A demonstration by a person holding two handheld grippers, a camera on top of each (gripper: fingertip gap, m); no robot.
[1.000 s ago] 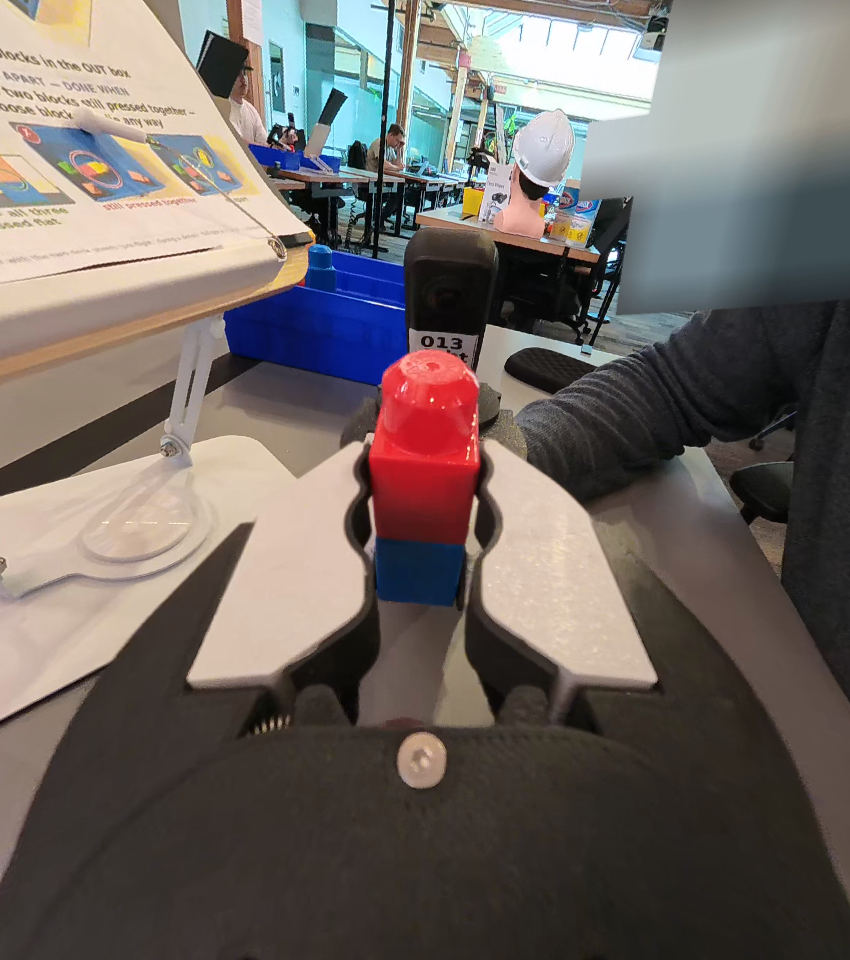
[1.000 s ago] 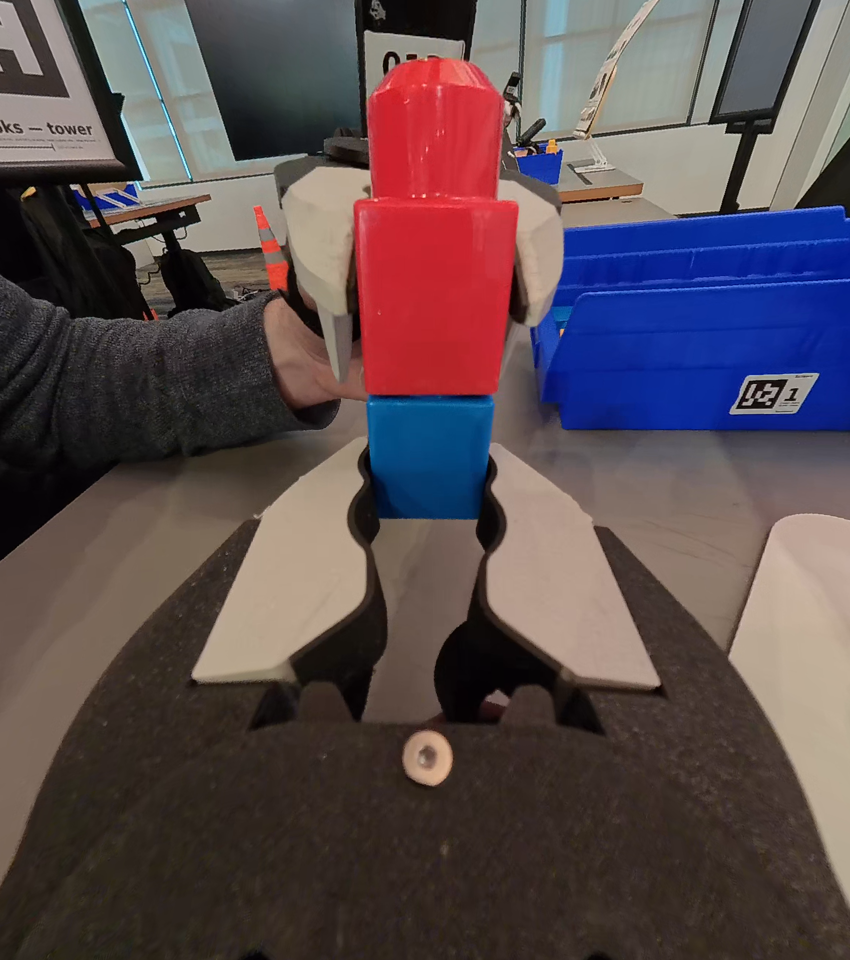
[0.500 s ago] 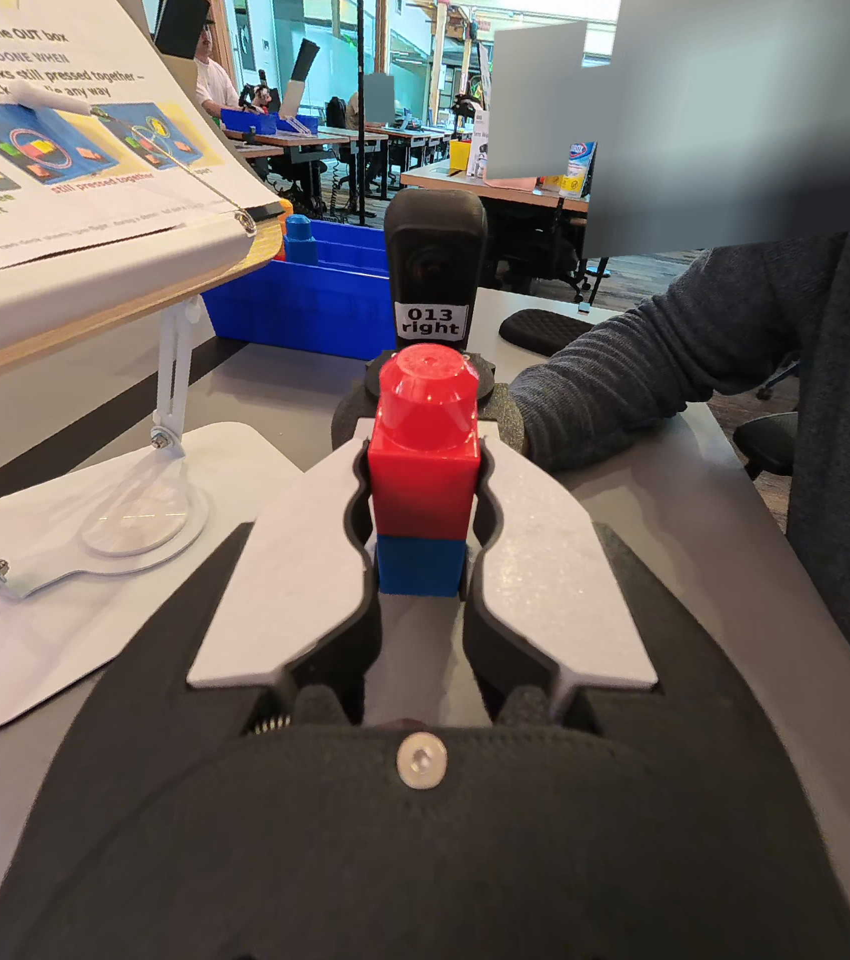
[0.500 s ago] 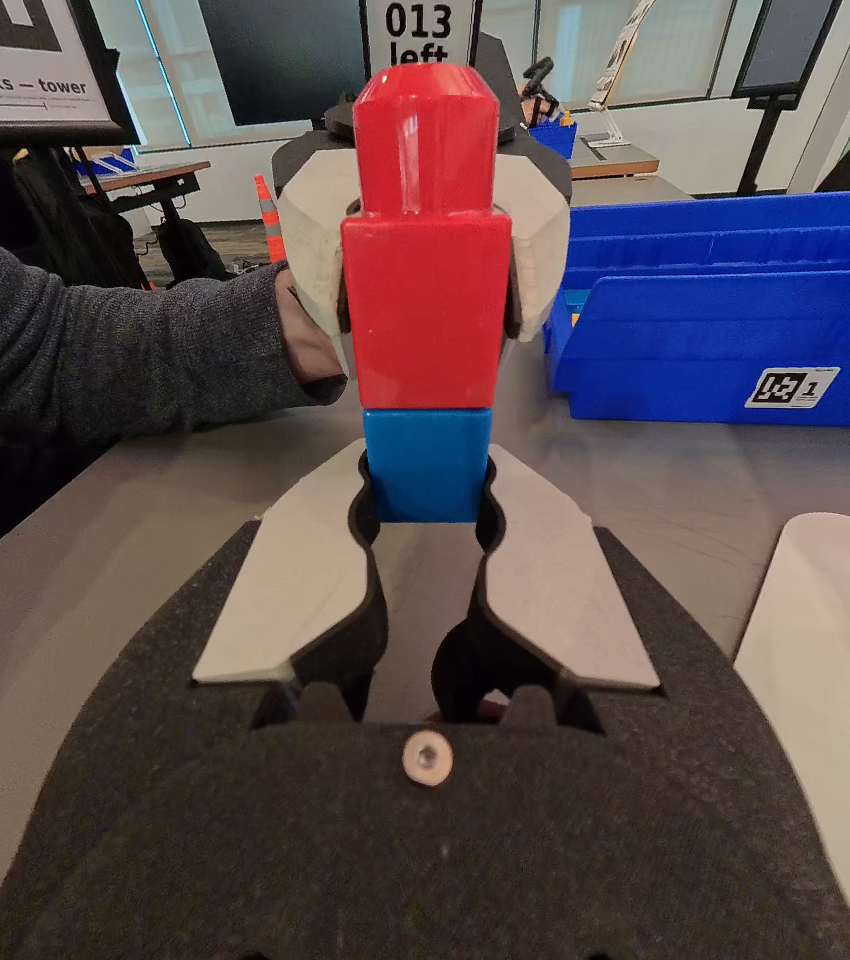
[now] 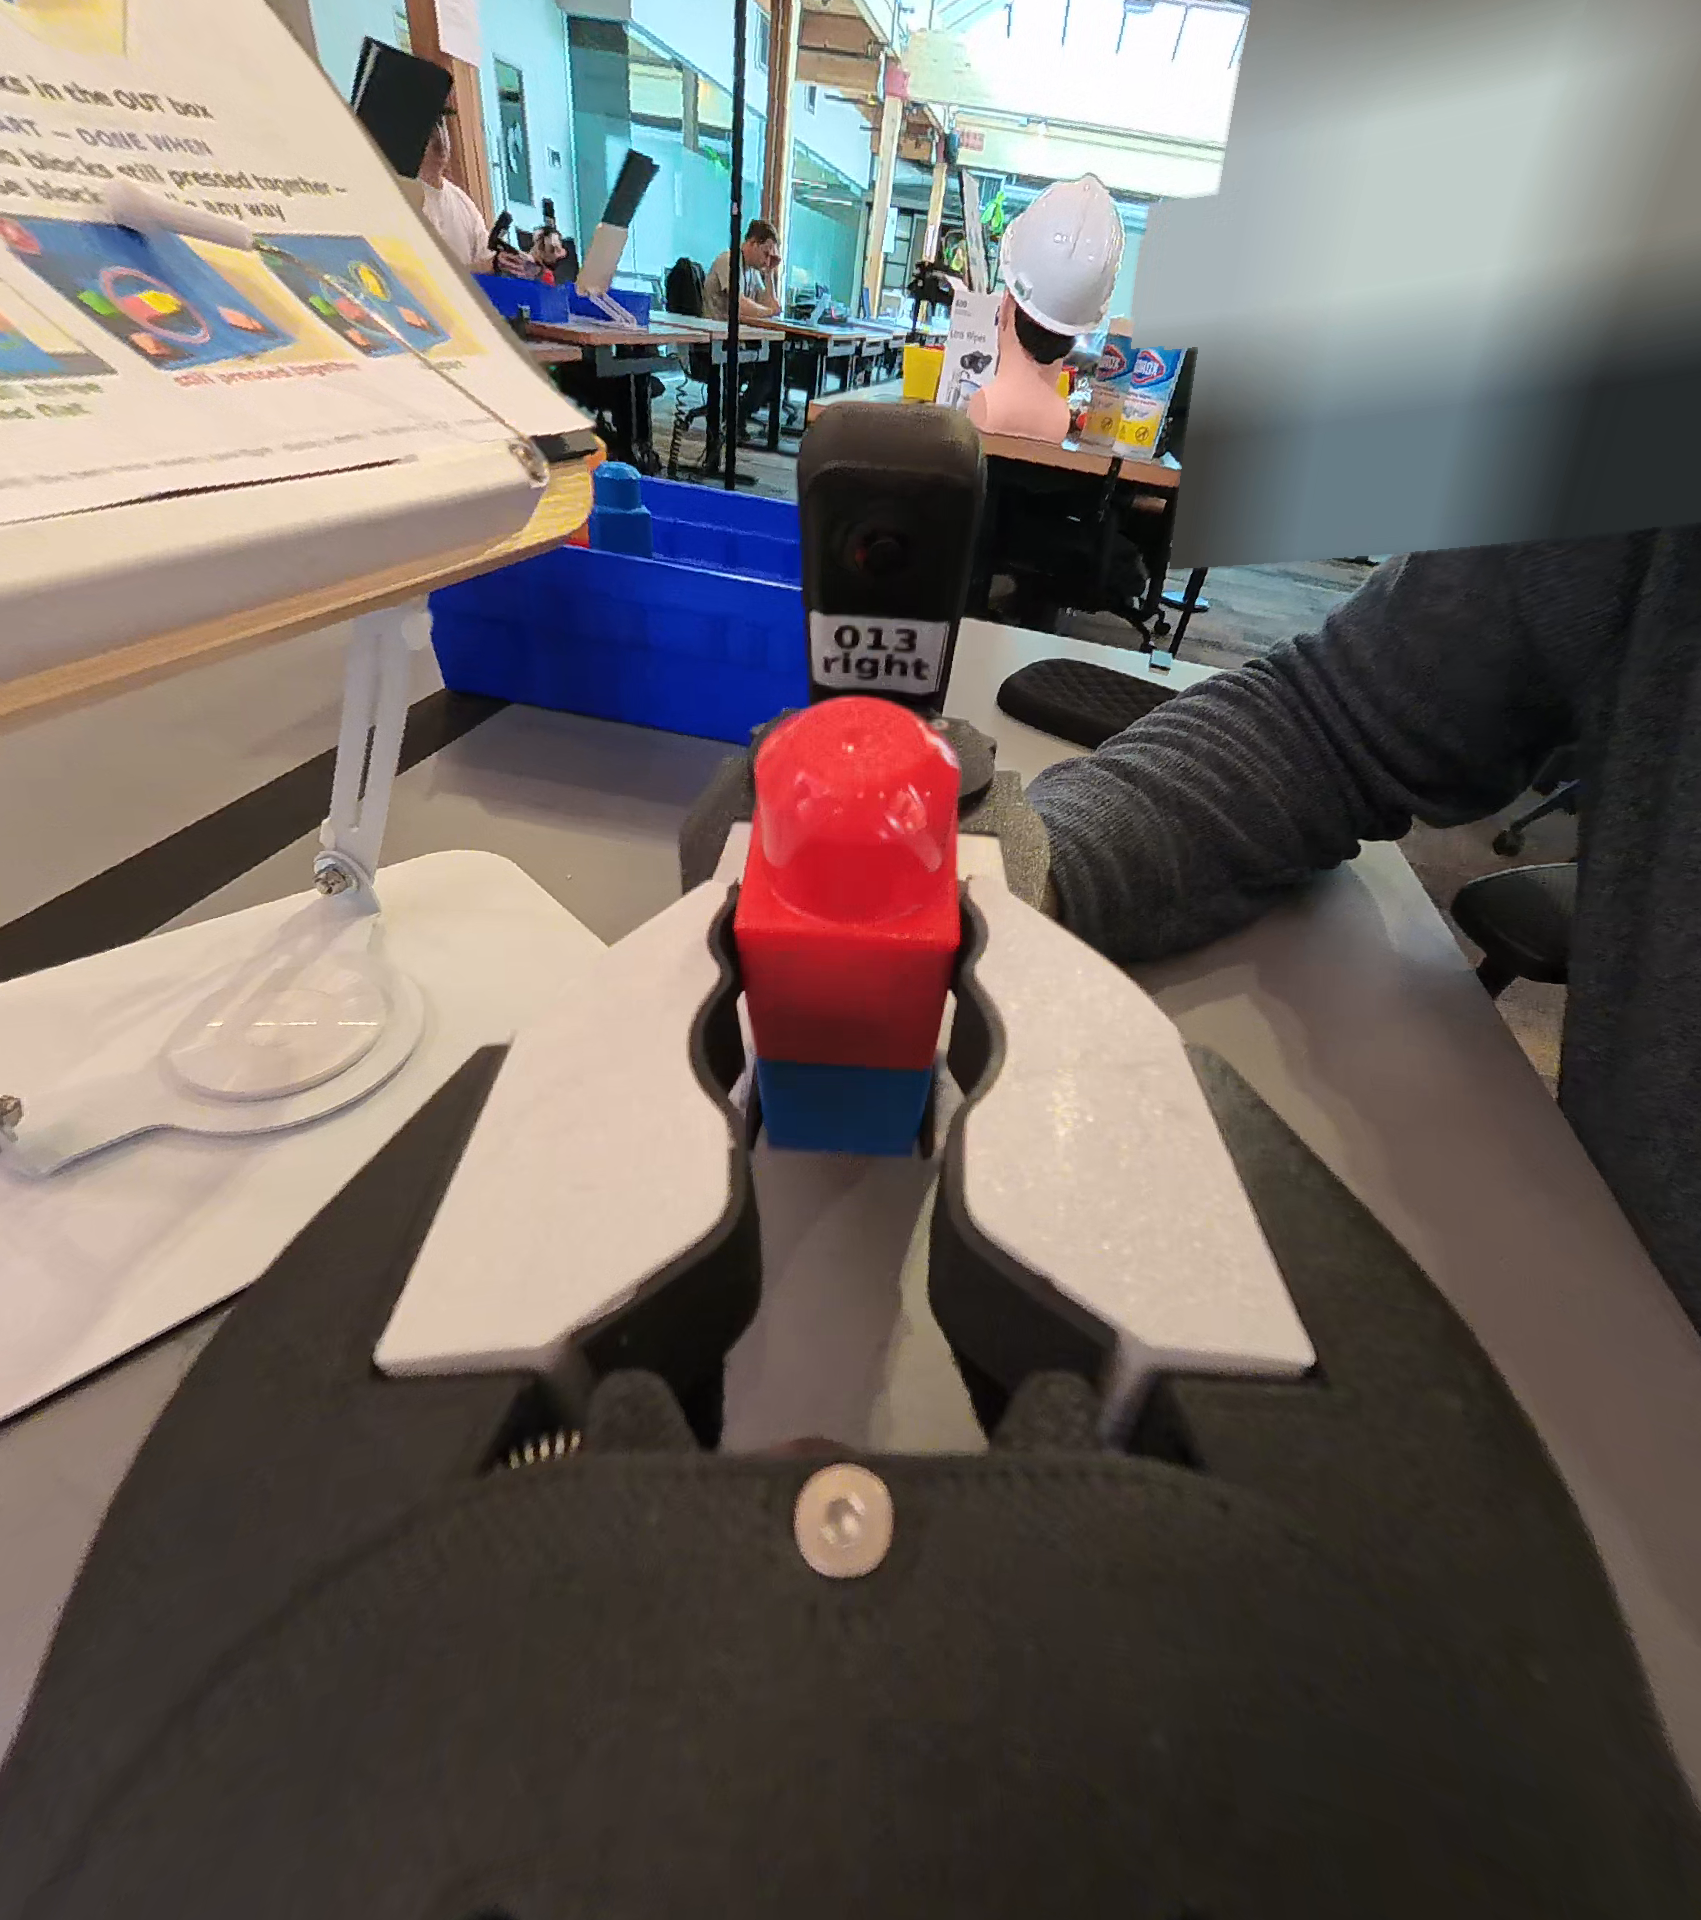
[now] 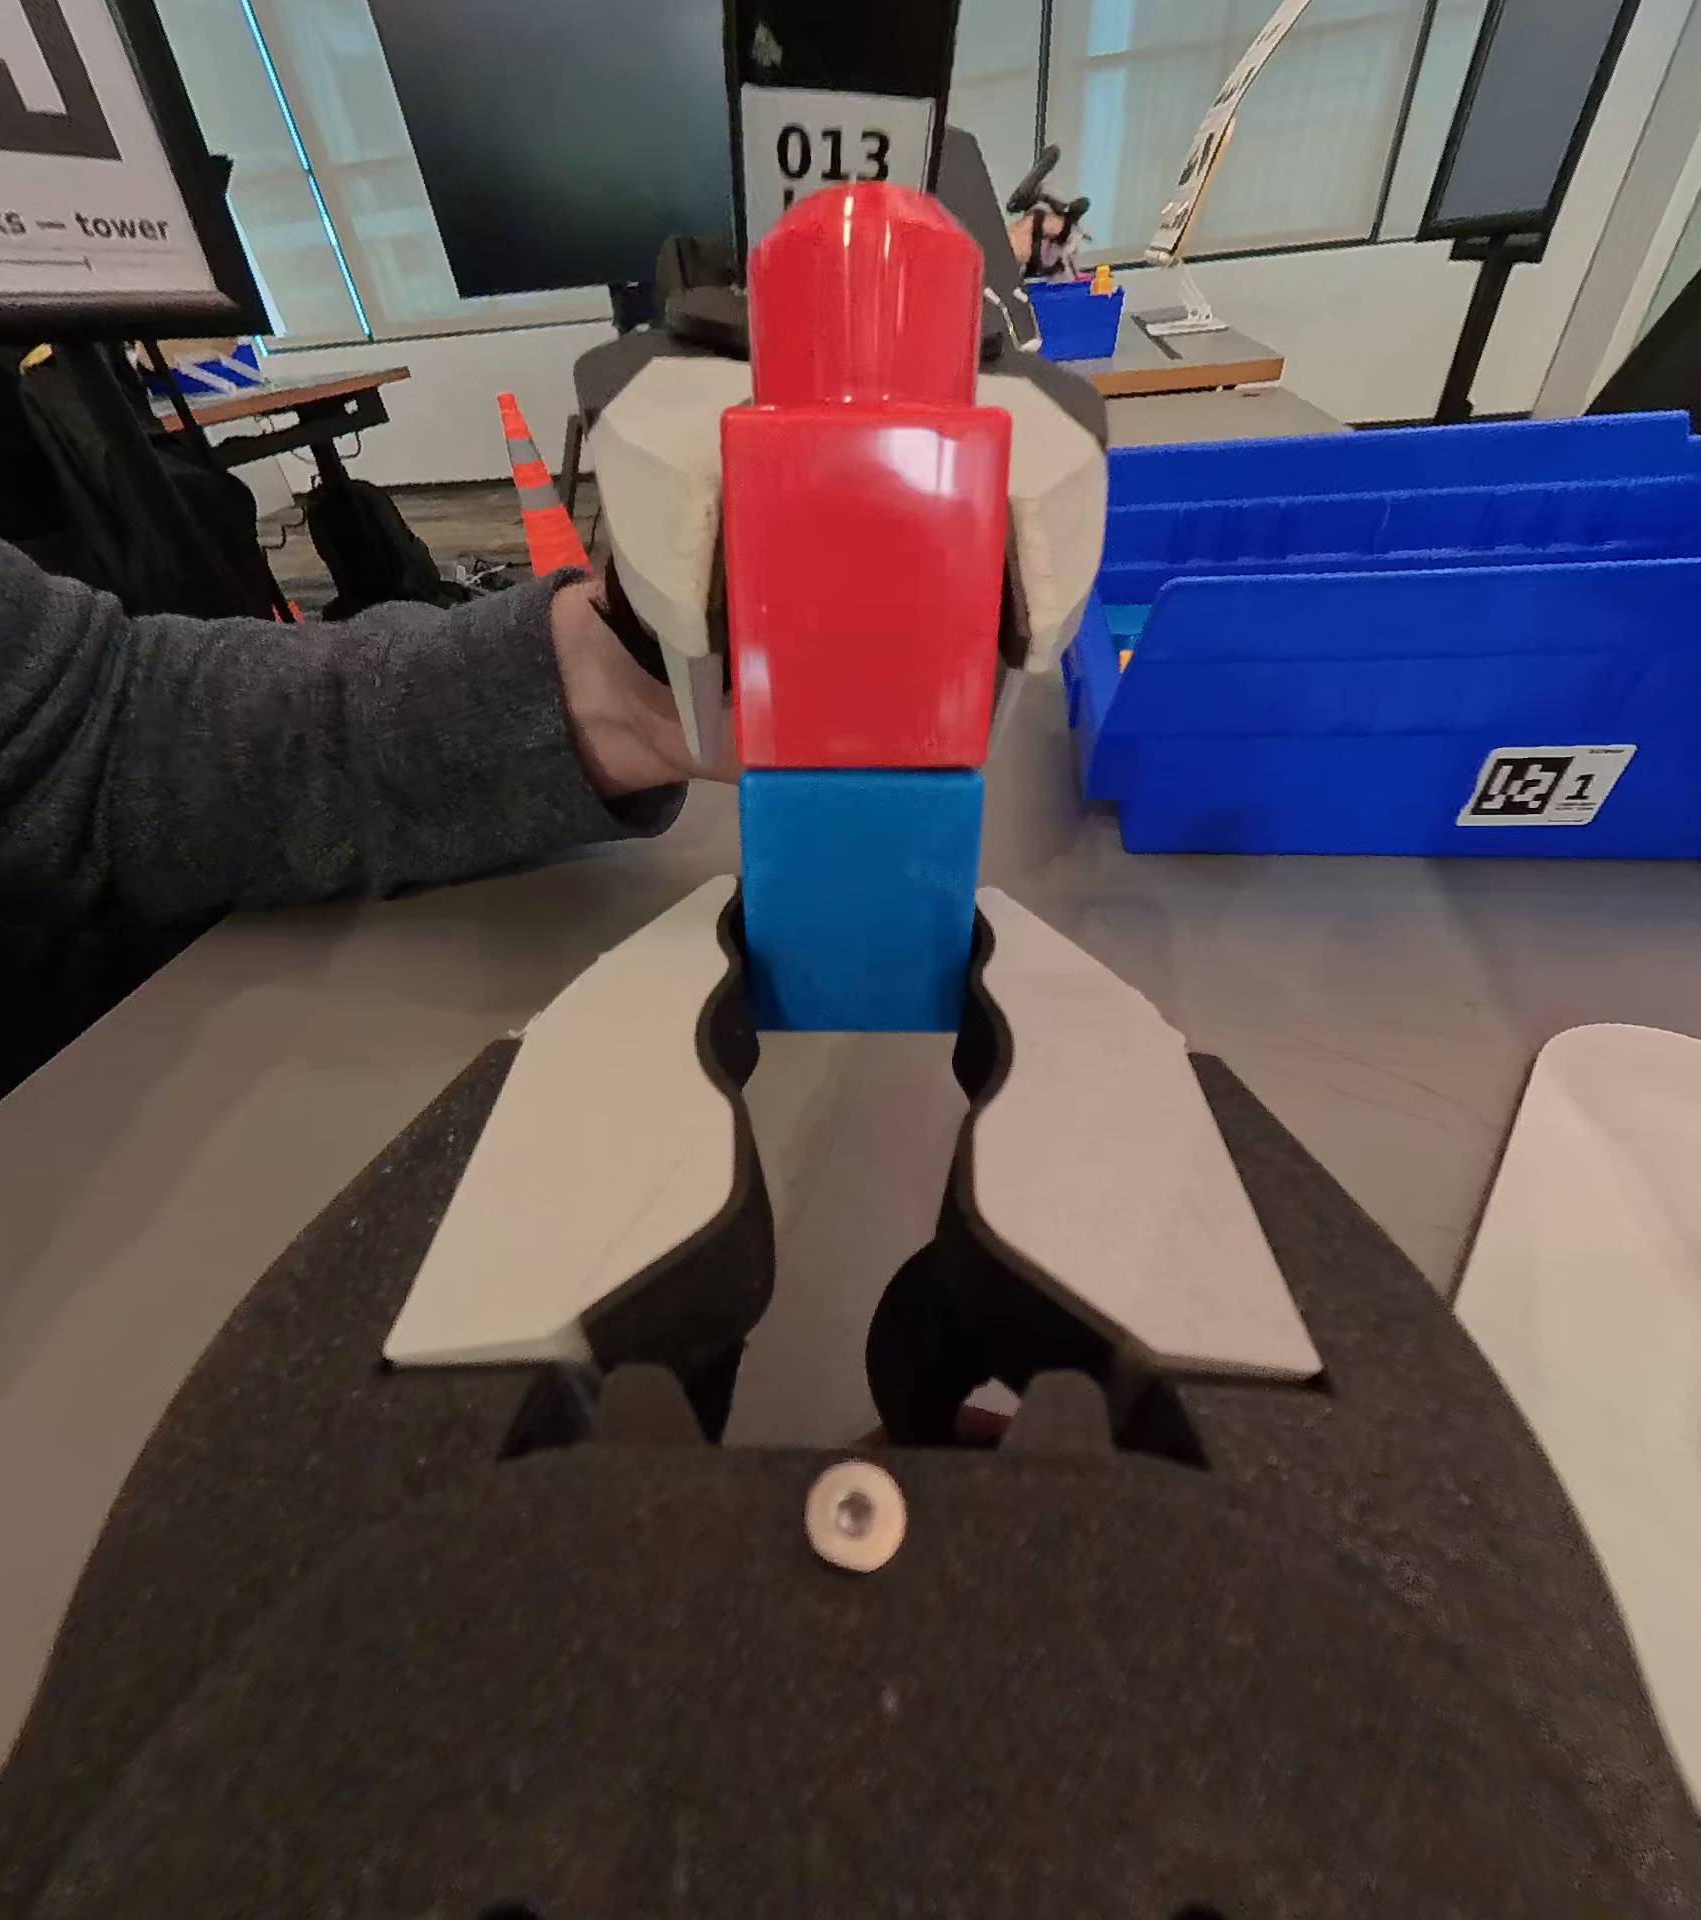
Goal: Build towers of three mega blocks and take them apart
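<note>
Right wrist view: blue block point(image 6: 856, 894) is clamped by right gripper point(image 6: 856, 966), bracing the base.
Left gripper point(image 5: 846, 997): red block point(image 5: 846, 977) is gripped, seemingly for separation.

Upper block point(image 6: 865, 582) on lower block point(image 6: 861, 899); bin point(image 6: 1448, 665) right.

Open-plan lab/office workspace: rows of desks point(image 5: 721, 338) with seated people, blue parts bins point(image 6: 1448, 665), instruction sheet on stand point(image 5: 150, 312), traffic cone point(image 6: 534, 488), large windows point(image 6: 1272, 114).
</note>
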